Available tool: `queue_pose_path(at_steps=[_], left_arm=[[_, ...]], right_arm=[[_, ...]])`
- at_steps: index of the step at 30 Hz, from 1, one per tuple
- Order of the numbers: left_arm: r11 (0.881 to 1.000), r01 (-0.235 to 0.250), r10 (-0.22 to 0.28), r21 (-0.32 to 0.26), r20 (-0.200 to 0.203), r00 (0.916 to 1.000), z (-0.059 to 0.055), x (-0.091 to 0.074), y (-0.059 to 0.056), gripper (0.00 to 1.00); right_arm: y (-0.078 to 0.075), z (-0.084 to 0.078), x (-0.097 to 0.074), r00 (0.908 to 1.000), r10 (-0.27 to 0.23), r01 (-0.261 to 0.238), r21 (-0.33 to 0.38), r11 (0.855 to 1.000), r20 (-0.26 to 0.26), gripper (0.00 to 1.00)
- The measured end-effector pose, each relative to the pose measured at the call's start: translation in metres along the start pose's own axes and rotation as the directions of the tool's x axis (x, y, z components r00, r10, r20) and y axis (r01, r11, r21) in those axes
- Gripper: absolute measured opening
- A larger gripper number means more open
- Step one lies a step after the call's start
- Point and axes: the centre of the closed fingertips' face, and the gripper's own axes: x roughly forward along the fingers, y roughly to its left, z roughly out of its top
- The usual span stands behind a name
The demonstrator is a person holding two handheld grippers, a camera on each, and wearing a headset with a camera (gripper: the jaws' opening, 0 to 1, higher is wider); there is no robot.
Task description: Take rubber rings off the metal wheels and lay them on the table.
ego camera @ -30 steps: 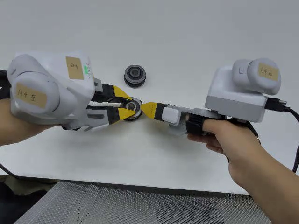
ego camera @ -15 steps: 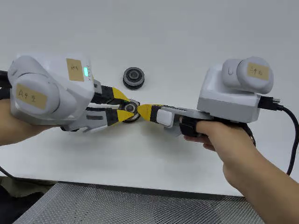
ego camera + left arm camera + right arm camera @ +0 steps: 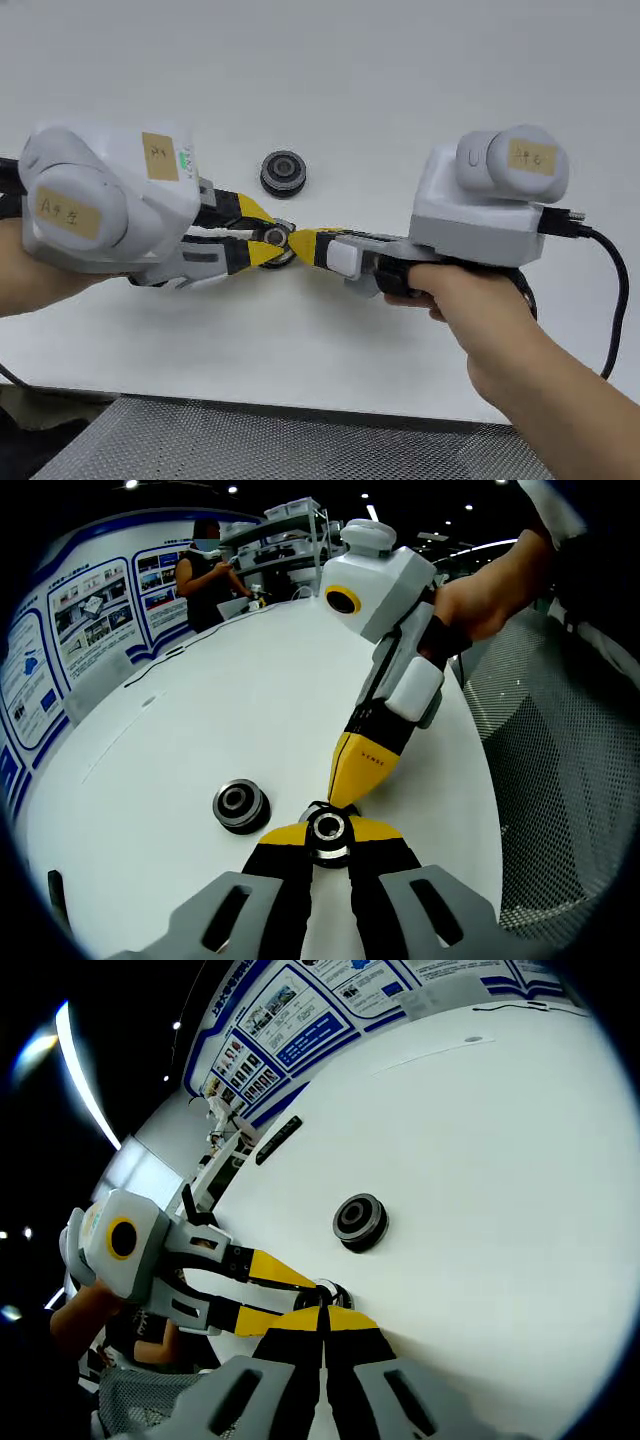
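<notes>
**Left gripper (image 3: 262, 240) clamps a wheel; right gripper (image 3: 300, 243) tip at its rim**

Left gripper (image 3: 328, 832) grips a small metal wheel (image 3: 328, 829) between its yellow jaw tips, just above the table (image 3: 400, 80). Right gripper (image 3: 322, 1320) has its jaws pressed together, and their point touches the wheel (image 3: 275, 236) from the opposite side. I cannot tell whether any rubber is pinched there. A second wheel (image 3: 283, 172) lies flat just beyond, apart from both grippers, with bare tabletop all round it. The table's near edge runs below the hands, with metal mesh (image 3: 250, 440) past it. The left hand (image 3: 30, 275) and right hand (image 3: 470, 300) hold the grippers level, pointing at each other.
</notes>
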Motion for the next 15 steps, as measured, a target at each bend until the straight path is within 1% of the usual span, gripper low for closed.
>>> queue_pose_path(at_steps=[3,7,11,15], left_arm=[[1.000,0.001,-0.001,0.000,0.000,1.0000,0.0001,-0.0001,-0.0002,0.13],[1.000,0.004,-0.004,0.004,-0.002,1.0000,0.0003,-0.0003,-0.0006,0.13],[1.000,0.002,-0.002,0.001,0.001,1.0000,0.0004,-0.0003,-0.0007,0.13],[1.000,0.002,-0.002,0.001,0.004,1.0000,0.0005,-0.0002,-0.0007,0.13]], right_arm=[[0.0008,-0.0002,-0.0003,1.0000,0.005,-0.005,0.000,1.000,-0.001,0.01],[0.0026,-0.0008,0.0003,0.9998,0.011,-0.011,-0.026,1.000,-0.016,0.01],[0.0026,-0.0010,0.0002,0.9998,0.010,-0.010,-0.018,1.000,-0.016,0.01],[0.0028,-0.0008,-0.0002,0.9998,0.011,-0.012,-0.028,1.000,-0.017,0.01]])
